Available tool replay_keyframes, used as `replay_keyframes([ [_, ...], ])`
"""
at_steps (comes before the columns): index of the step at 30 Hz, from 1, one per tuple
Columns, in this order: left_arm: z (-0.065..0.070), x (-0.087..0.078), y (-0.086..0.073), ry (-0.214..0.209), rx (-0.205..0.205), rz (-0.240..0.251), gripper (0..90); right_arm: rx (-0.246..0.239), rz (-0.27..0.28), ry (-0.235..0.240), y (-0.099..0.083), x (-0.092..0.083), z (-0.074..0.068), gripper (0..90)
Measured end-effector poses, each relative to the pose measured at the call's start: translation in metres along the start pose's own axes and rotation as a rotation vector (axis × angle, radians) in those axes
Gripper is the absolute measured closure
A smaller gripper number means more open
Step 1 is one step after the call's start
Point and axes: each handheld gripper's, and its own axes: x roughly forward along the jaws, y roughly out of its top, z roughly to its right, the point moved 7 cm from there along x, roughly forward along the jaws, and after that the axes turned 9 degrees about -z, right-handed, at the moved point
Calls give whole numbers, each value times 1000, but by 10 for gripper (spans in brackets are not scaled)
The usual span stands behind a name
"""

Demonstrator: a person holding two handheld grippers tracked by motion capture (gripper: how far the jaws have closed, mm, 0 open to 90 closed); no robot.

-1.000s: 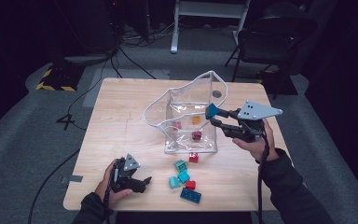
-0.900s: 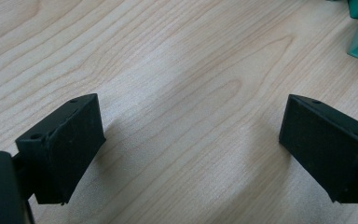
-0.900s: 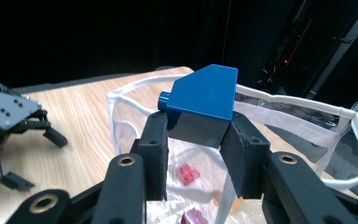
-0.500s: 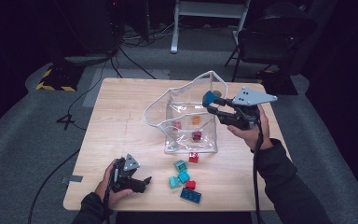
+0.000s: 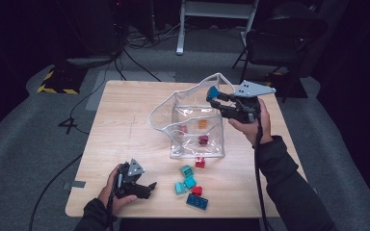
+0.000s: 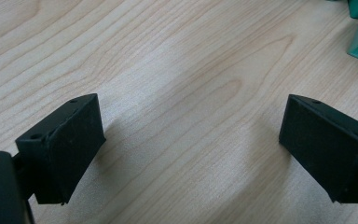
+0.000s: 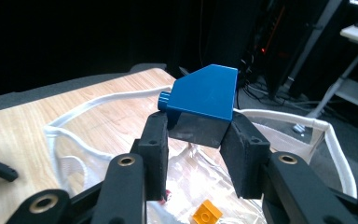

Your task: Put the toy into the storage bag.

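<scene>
Over the open mouth of the clear bag [image 5: 195, 127] I hold my right gripper [image 5: 214, 96], its jaws clamped on a blue block [image 7: 204, 95] with a slanted top. Below it, inside the bag, lie an orange block [image 7: 206, 211] and two reddish ones. My left gripper [image 5: 147, 186] rests low on the table [image 5: 125, 110] near my edge, jaws apart with nothing between them. I judge this to be the drop step of packing blocks into the bag. Next I need to bring the block inside the white rim [image 7: 98, 103], then part the jaws so it falls clear. More blocks [image 5: 189, 183] wait on the table in front of the bag.
</scene>
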Motion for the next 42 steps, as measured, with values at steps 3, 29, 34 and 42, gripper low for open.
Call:
replay_keyframes([
  [3,0,0,0,0,0,0,67,20,-4,-6,1,7,4,630],
  [29,0,0,0,0,0,0,67,90,-121,-112,-8,56,33,600],
  [34,0,0,0,1,0,0,67,96,-117,-122,-8,53,34,581],
  [42,0,0,0,1,0,0,67,90,-98,-124,-11,45,31,511],
])
